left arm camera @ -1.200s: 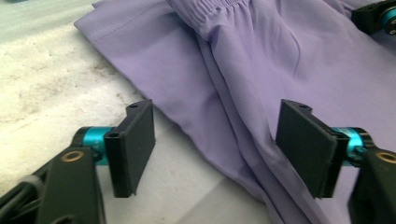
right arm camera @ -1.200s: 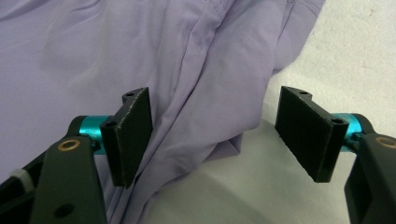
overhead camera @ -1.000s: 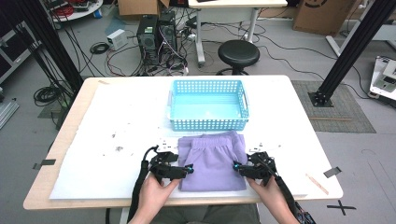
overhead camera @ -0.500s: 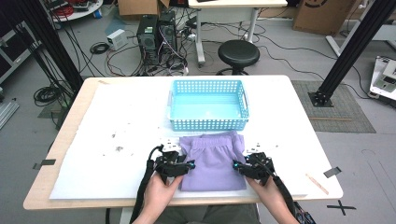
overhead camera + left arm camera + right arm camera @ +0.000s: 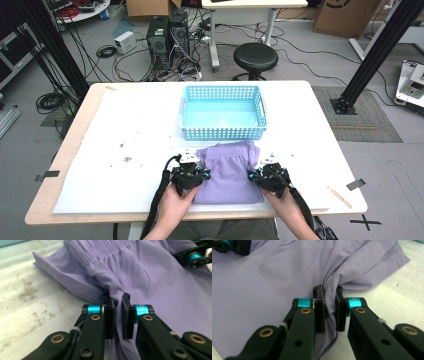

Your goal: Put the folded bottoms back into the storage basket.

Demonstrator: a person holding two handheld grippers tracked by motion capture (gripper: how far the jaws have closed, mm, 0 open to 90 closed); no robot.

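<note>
High view: purple shorts (image 5: 228,172) lying flat on the worktop (image 5: 130,125) just in front of the blue basket (image 5: 223,112). My left gripper (image 5: 200,175) and right gripper (image 5: 251,176), jaws just closing, are pinching the side edges. Grasp made; lifting or folding not yet begun.

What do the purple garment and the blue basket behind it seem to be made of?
Purple garment: thin, soft woven or knit fabric with a matte finish. It bunches into folds between the left tongs and has a gathered, likely elastic, waistband. The fibre cannot be told.
Blue basket: looks like moulded plastic, smooth and slightly glossy, with rigid walls pierced by even rows of holes.
</note>
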